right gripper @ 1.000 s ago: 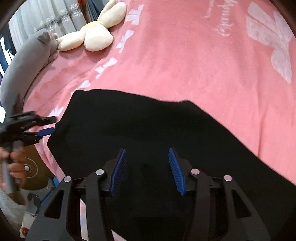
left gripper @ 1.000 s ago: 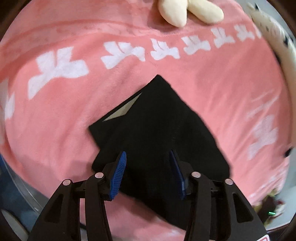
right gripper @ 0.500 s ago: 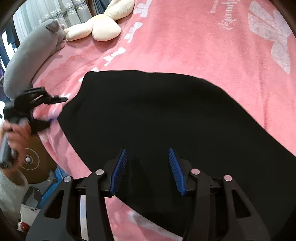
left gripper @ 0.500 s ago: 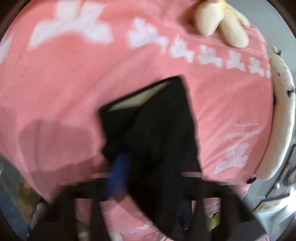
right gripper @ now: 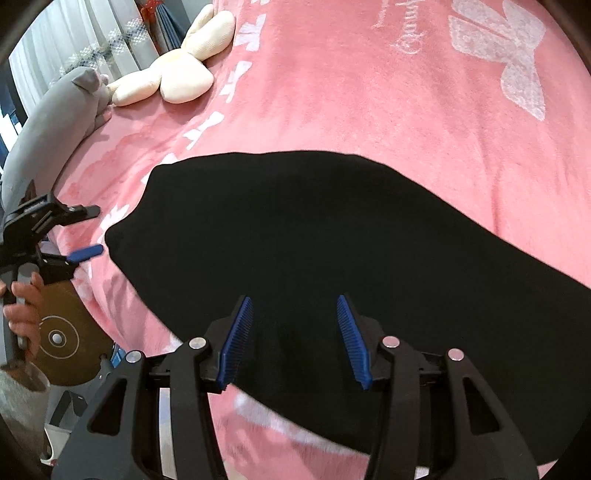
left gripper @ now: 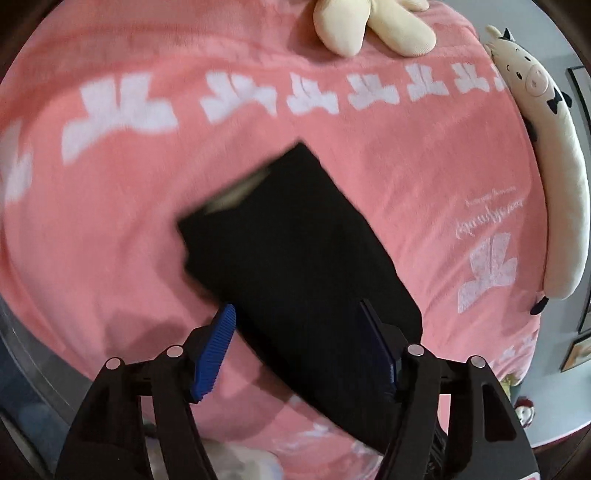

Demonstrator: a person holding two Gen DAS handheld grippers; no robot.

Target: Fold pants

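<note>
The black pants [left gripper: 295, 258] lie folded flat on the pink blanket [left gripper: 424, 184], with a pale strip of lining showing at their far left edge. My left gripper [left gripper: 299, 343] is open and empty above the pants' near end. In the right wrist view the pants [right gripper: 332, 240] fill the middle. My right gripper [right gripper: 295, 332] is open and empty over their near edge. The left gripper [right gripper: 79, 230] also shows there at the far left, open, just off the pants' left end.
A cream plush rabbit [left gripper: 369, 22] lies at the far edge of the bed. A long white cow plush [left gripper: 554, 177] lies along the right edge. A grey pillow [right gripper: 48, 122] lies far left in the right wrist view. A round brown stool [right gripper: 59, 339] stands beside the bed.
My left gripper has swung and pulled back from the pants, open throughout. My right gripper has drawn back a little toward the pants' near edge. The pants lie where they were.
</note>
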